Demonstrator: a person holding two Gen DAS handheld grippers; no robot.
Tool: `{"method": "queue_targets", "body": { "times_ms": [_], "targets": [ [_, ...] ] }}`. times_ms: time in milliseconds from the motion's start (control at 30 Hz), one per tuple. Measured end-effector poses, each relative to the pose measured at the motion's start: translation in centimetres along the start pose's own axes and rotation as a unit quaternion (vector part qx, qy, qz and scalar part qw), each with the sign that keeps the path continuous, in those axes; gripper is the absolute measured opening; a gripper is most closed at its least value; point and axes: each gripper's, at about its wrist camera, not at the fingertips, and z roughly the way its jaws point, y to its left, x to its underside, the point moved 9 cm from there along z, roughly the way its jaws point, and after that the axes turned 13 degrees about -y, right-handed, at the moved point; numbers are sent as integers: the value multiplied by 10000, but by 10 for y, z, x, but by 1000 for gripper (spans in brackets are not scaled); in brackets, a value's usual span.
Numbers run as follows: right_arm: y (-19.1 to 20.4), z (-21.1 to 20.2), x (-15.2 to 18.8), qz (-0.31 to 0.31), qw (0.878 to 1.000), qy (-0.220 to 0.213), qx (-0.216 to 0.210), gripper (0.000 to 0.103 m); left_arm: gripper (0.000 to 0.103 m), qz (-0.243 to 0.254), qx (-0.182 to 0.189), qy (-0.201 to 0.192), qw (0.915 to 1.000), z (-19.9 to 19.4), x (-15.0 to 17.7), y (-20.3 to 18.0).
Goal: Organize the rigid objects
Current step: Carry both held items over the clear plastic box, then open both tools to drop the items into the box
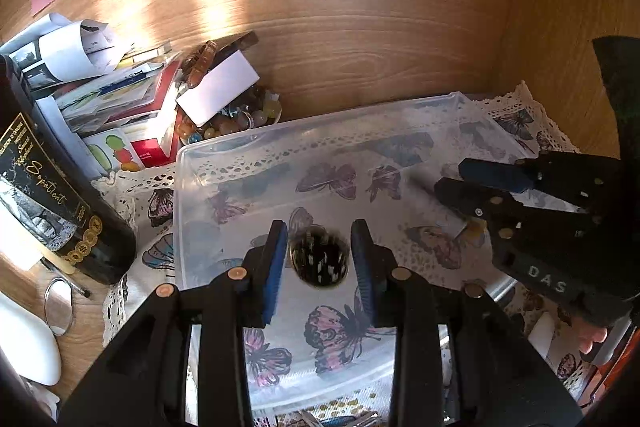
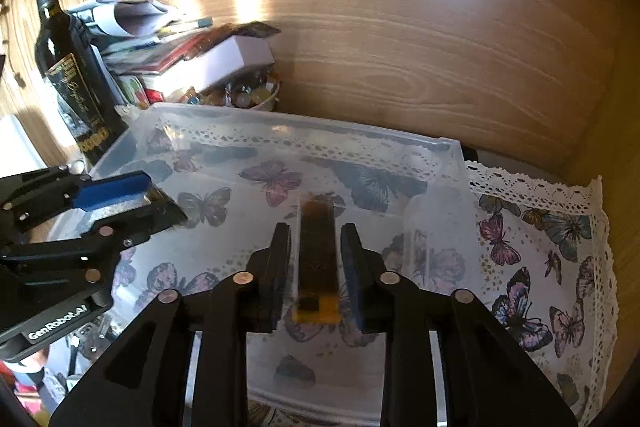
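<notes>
A clear plastic bin (image 1: 180, 187) stands on a butterfly-print cloth; it also shows in the right wrist view (image 2: 456, 163). My left gripper (image 1: 320, 259) hovers over the bin, jaws open, with a dark speckled round object (image 1: 320, 259) blurred between the fingers, apart from both pads. My right gripper (image 2: 316, 259) is over the bin too, jaws open, with a long brown and amber bar (image 2: 318, 263) blurred between them, not touching the pads. The right gripper shows in the left wrist view (image 1: 464, 183), the left gripper in the right wrist view (image 2: 148, 195).
A dark wine bottle (image 1: 60, 203) stands left of the bin, also in the right wrist view (image 2: 68, 67). Behind it lie stacked papers and boxes (image 1: 120, 99) and a bowl of beads (image 1: 240, 115). Wooden walls close the back and right. A small round mirror (image 1: 60, 307) lies at the left.
</notes>
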Motion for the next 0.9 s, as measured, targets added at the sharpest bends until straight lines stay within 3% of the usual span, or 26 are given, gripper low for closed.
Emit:
{"method": "queue_targets", "body": {
  "times_ms": [67,300,533,733,900],
  "targets": [
    [0,-7,-4,-24,9999,-116,45,36,38,-3,-8,-33,10000,-4,-2,0],
    [-2,-41,-21,-22,9984,-557,136,43,60,-62,-76,-377,9992,-33,-16,0],
    [3,-82,-24,-91,9943,-1044,174,66,86,-103,-167,-882,9959,-81,-25,-1],
    [19,-105,-7,-205,9925,-1196,175,82,95,49,-245,-1219,9922,-120,-17,-1],
    [39,-111,22,-194,9946,-1023,-28,83,96,114,-314,-1234,9918,-136,6,3]
  ]
}}
